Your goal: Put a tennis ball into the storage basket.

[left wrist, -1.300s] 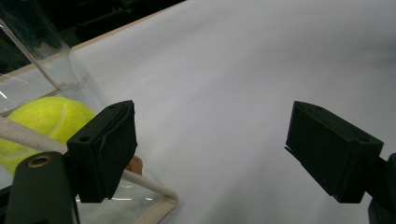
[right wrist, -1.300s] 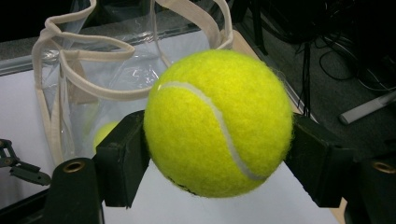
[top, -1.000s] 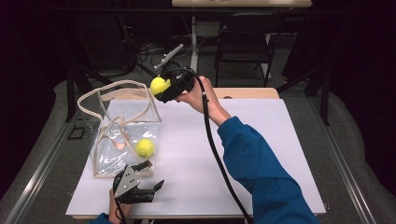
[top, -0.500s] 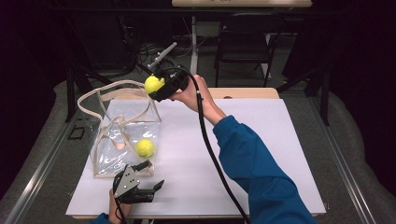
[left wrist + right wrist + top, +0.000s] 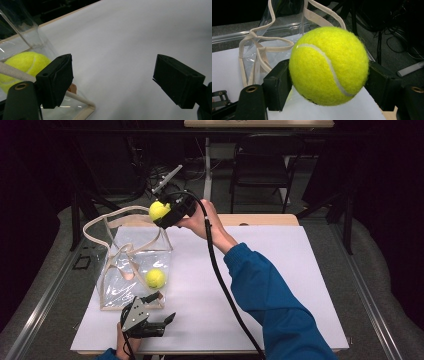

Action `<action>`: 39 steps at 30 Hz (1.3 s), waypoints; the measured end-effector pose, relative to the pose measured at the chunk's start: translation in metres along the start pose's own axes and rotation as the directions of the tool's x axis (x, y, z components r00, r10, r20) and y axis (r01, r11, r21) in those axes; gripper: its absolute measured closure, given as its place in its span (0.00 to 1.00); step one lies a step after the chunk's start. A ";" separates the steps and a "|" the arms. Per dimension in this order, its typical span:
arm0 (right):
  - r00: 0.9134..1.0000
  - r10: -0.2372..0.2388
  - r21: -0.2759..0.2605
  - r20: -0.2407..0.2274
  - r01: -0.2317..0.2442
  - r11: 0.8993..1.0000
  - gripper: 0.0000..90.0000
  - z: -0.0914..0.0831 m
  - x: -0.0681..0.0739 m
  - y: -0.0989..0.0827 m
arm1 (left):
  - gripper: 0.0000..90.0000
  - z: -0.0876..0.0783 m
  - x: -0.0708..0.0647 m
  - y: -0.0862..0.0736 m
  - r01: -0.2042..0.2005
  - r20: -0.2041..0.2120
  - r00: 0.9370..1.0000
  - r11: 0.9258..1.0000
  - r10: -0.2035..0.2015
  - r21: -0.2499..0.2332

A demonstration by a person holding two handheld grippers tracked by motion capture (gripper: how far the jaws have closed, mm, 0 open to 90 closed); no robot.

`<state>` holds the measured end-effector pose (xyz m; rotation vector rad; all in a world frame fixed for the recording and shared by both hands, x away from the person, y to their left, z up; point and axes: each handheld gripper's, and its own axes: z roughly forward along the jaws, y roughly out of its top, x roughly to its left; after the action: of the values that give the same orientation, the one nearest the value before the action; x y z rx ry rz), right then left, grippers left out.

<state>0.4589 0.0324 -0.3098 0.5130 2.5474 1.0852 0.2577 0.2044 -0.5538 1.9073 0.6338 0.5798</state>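
A yellow tennis ball (image 5: 159, 210) is held in the air, and my right gripper (image 5: 166, 214) is shut on it just above the far right corner of a clear tote bag (image 5: 116, 279) with beige trim and handles. In the right gripper view the ball (image 5: 328, 66) sits pressed between both black pads, with the bag (image 5: 274, 37) beyond. A second tennis ball (image 5: 155, 278) lies inside the bag. My left gripper (image 5: 161, 309) rests open by the bag's near right corner, nothing between its jaws. Its own view shows that ball (image 5: 23, 65) through the clear wall.
The bag stands on a white board (image 5: 280, 285) that covers the table, with bare surface to its right. The person's blue sleeve (image 5: 270, 305) and the black cable (image 5: 220, 275) cross the middle. A dark chair (image 5: 260, 170) stands behind the table.
My right gripper has carried the ball a little to the left, closer over the bag's far rim. The left gripper and the bag have stayed put.
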 end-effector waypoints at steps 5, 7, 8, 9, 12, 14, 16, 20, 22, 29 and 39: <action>1.000 -0.002 -0.002 -0.002 0.002 1.000 0.30 0.001 0.000 0.001 | 0.18 0.000 0.000 0.000 0.000 0.000 1.000 1.000 0.000 0.000; 1.000 -0.002 -0.002 -0.002 0.002 1.000 0.30 0.001 0.000 0.001 | 0.18 0.000 0.000 0.000 -0.001 -0.001 1.000 1.000 0.001 0.001; 1.000 -0.009 -0.002 -0.004 0.009 1.000 0.29 0.004 0.003 0.004 | 0.18 0.000 0.000 0.000 -0.001 -0.001 1.000 1.000 0.001 0.000; 1.000 -0.008 -0.005 -0.004 0.008 1.000 0.29 0.005 0.004 0.005 | 0.18 0.000 0.000 0.000 -0.001 -0.001 1.000 1.000 0.001 0.000; 1.000 -0.010 -0.007 -0.009 0.010 1.000 0.29 0.007 0.004 0.006 | 0.18 0.000 0.000 0.000 0.001 -0.002 1.000 1.000 -0.001 -0.001; 1.000 -0.009 -0.006 -0.007 0.009 1.000 0.30 0.007 0.005 0.007 | 0.18 -0.001 0.001 0.000 0.002 0.000 1.000 1.000 -0.002 -0.001; 1.000 -0.010 -0.008 -0.007 0.010 1.000 0.29 0.008 0.005 0.008 | 0.18 -0.001 0.001 0.000 0.003 0.000 1.000 1.000 -0.003 -0.002; 1.000 -0.007 -0.016 -0.008 0.007 1.000 0.30 0.009 0.005 0.009 | 0.18 -0.001 0.001 0.000 0.002 0.001 1.000 1.000 -0.002 -0.003; 1.000 -0.009 -0.018 -0.009 0.009 1.000 0.29 0.010 0.005 0.009 | 0.18 -0.001 0.001 0.000 0.004 -0.001 1.000 1.000 -0.004 -0.003; 1.000 -0.002 -0.027 -0.012 0.002 1.000 0.29 0.012 0.006 0.011 | 0.18 -0.001 0.001 0.000 0.002 0.001 1.000 1.000 -0.002 -0.002; 1.000 -0.005 -0.042 -0.012 0.005 0.999 0.30 0.017 0.011 0.014 | 0.18 -0.001 0.001 0.000 0.004 0.002 1.000 1.000 -0.004 -0.002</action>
<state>0.4589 0.0568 -0.3121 0.4909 2.5290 1.1404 0.2575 0.2056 -0.5533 1.9043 0.6355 0.5764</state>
